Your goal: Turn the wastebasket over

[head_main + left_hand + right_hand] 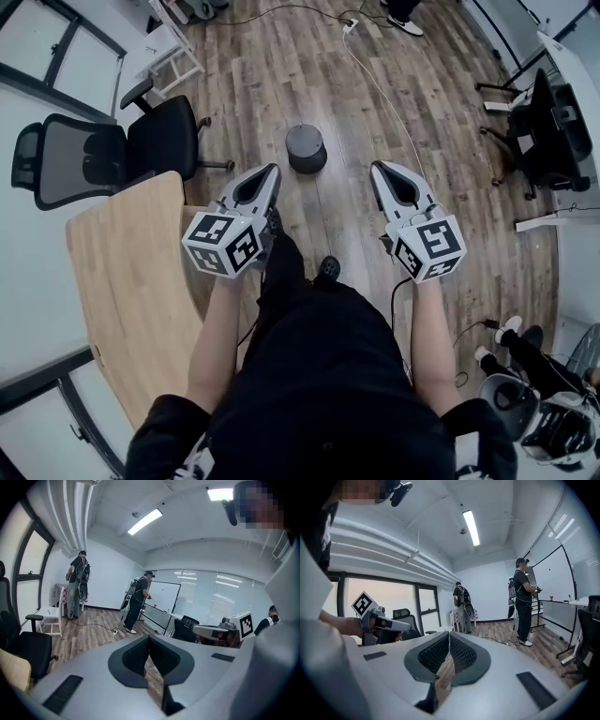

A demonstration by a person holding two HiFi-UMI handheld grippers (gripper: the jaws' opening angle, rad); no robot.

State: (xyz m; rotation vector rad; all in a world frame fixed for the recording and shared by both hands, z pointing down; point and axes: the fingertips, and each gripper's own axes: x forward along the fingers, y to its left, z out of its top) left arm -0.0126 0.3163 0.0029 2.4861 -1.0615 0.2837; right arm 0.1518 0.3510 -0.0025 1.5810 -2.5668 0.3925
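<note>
A dark grey round wastebasket [307,147] stands on the wood floor ahead of me, its flat closed end facing up. My left gripper [275,170] is held out a little short of it and to its left, shut with nothing between its jaws. My right gripper [376,168] is level with it on the other side, also shut and empty. The wastebasket is hidden in both gripper views, which look out level across the room past the left gripper [149,637] and right gripper [449,633] jaws.
A light wooden table [131,281] lies at my left with a black office chair [103,150] behind it. A white cable [389,98] runs across the floor past the wastebasket. Another black chair [548,131] stands at the right. Two people [136,602] stand far across the room.
</note>
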